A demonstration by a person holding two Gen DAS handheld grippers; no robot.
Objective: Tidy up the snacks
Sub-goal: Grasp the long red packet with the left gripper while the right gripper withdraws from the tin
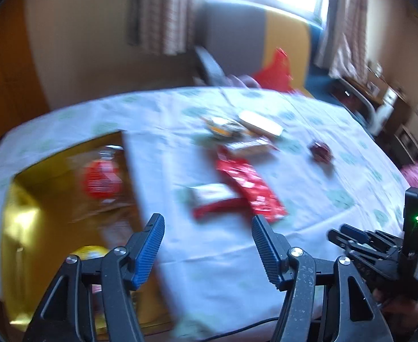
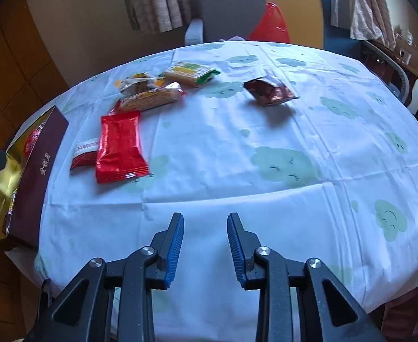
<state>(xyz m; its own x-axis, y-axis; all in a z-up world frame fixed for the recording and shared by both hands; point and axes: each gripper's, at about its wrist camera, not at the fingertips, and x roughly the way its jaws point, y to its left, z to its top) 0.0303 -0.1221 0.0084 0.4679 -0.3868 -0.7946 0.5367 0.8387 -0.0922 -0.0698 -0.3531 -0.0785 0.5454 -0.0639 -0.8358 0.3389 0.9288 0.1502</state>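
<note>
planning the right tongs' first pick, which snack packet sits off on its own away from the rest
The dark maroon packet, alone toward the right of the table. The others, including the big red packet and the green-and-yellow one, cluster at the left near the box.

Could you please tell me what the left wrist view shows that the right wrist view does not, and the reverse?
Only the left wrist view looks down into the gold-lined gift box, showing a red packet inside, and catches the right gripper beside it. Only the right wrist view shows the box's dark maroon side with gold lettering and sharp packet detail. Both share the cloud-print tablecloth, the large red foil packet and the dark brown pouch.
</note>
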